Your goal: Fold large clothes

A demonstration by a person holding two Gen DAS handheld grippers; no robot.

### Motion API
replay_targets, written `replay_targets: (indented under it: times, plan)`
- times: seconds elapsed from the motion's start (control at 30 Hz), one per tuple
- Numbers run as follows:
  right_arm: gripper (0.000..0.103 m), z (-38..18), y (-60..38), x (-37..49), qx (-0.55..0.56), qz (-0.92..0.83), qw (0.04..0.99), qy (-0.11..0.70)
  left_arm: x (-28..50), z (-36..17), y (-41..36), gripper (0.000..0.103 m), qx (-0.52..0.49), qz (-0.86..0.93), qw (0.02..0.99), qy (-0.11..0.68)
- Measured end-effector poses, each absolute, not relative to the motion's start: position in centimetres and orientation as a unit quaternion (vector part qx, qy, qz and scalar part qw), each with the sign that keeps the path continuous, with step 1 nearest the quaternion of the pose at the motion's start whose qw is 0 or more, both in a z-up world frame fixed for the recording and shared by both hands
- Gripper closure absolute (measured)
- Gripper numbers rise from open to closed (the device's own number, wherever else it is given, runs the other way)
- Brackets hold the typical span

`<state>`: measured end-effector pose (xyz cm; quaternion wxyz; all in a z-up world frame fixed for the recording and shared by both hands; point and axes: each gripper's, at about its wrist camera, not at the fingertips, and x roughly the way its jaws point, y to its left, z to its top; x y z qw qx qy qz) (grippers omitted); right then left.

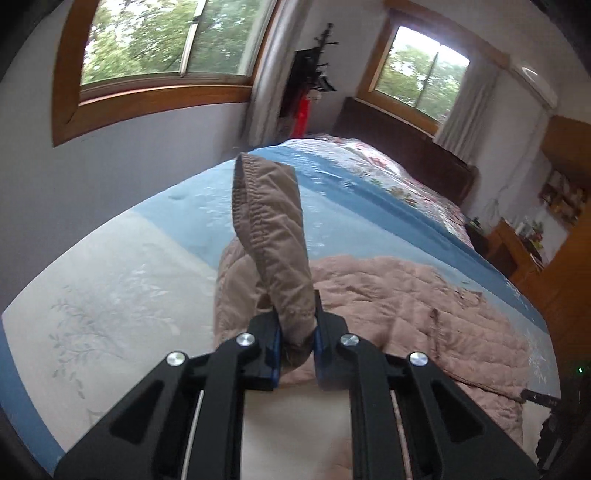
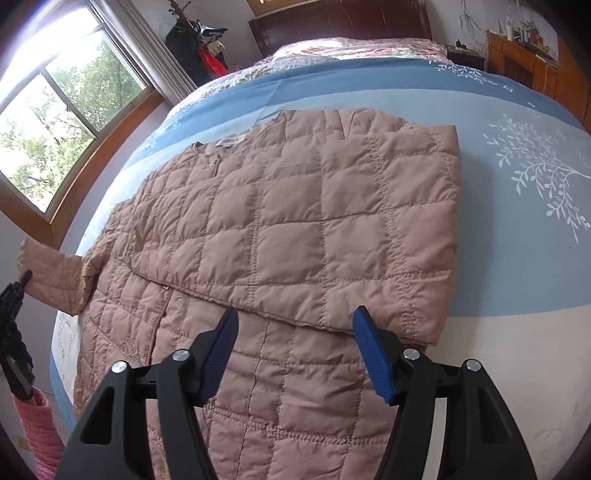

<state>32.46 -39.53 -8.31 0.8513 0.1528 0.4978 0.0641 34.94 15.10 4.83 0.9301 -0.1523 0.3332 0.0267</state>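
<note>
A tan quilted jacket lies spread on the bed, its right side folded inward over the body. My right gripper hovers open just above the folded panel's lower edge, nothing between its fingers. In the left wrist view my left gripper is shut on the jacket's sleeve cuff, which stands up in front of the camera, lifted off the bed. The rest of the jacket lies beyond it. The lifted sleeve and the left gripper show at the left edge of the right wrist view.
The bed has a blue and cream bedspread with white leaf print and a floral quilt by the dark headboard. Windows and a wall run along the bed's left side. A wooden cabinet stands at the right. A pink sleeve shows bottom left.
</note>
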Motion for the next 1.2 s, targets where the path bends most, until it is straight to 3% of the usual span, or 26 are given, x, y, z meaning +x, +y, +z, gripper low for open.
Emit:
replay_targets:
  times: [0.2, 0.4, 0.5, 0.67, 0.83, 1.03, 1.2]
  plan:
    - [0.038, -8.1, -39.8, 32.3, 0.155, 0.064, 0.852, 0.495, 37.8, 4.8, 3.1, 0.091, -0.098, -0.069, 0.932, 0.343]
    - [0.038, -8.2, -39.7, 32.3, 0.152, 0.065, 0.852, 0.497, 40.8, 0.4, -3.5, 0.091, -0.076, -0.125, 0.906, 0.396]
    - [0.038, -8.2, -39.5, 32.3, 0.148, 0.067, 0.852, 0.497, 42.0, -2.7, -5.0, 0.081, -0.082, -0.161, 0.882, 0.436]
    - [0.038, -7.9, -38.6, 32.1, 0.136, 0.074, 0.855, 0.496, 39.6, -3.4, -3.9, 0.068, -0.113, -0.205, 0.866, 0.442]
    - [0.038, -7.5, -37.0, 32.1, 0.136, 0.095, 0.848, 0.503, 39.3, -2.8, 0.7, 0.067, -0.093, -0.131, 0.882, 0.443]
    - [0.038, -7.7, -33.4, 33.2, 0.132, 0.117, 0.830, 0.530, 42.7, -9.2, 4.6, 0.068, -0.106, -0.091, 0.850, 0.508]
    - [0.038, -7.2, -29.4, 35.3, 0.142, 0.153, 0.818, 0.536, 42.1, -8.9, 5.6, 0.067, -0.131, -0.106, 0.861, 0.481]
